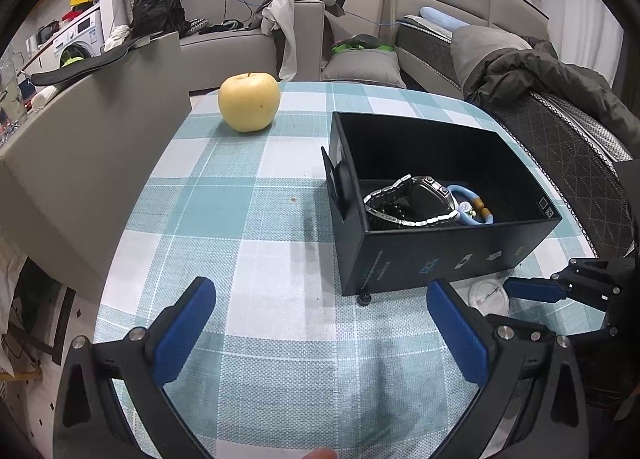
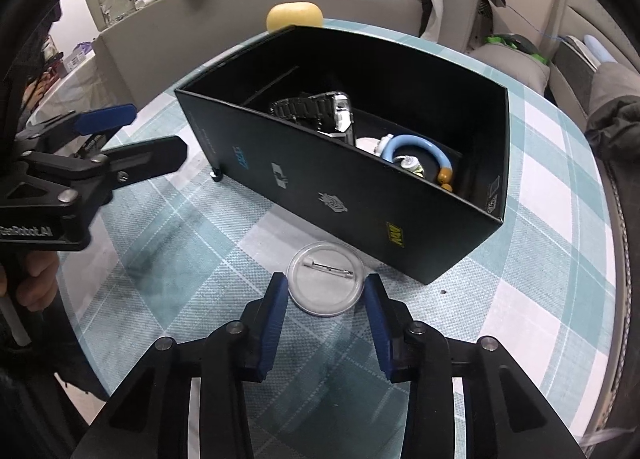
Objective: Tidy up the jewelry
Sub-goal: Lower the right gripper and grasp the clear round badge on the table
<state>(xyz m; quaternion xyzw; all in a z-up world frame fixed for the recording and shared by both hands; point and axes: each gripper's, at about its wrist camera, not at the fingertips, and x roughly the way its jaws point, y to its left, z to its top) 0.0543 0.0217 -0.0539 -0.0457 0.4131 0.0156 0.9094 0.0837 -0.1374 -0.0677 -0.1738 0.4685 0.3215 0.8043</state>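
A black open box (image 1: 452, 259) (image 2: 320, 187) stands on the checked tablecloth. Inside lie a metal watch (image 1: 412, 199) (image 2: 320, 111) and a blue bracelet with beads (image 1: 472, 207) (image 2: 420, 159). A round clear pin badge (image 2: 325, 284) (image 1: 489, 296) lies flat on the cloth in front of the box. My right gripper (image 2: 325, 291) is open, its fingertips either side of the badge at its near half. My left gripper (image 1: 320, 295) is open and empty over bare cloth left of the box; it also shows in the right wrist view (image 2: 132, 131).
A yellow apple (image 1: 249, 101) (image 2: 295, 17) sits at the far side of the table. A grey cardboard panel (image 1: 92, 139) stands along the table's left edge. A sofa and a bed with clothes lie beyond the table.
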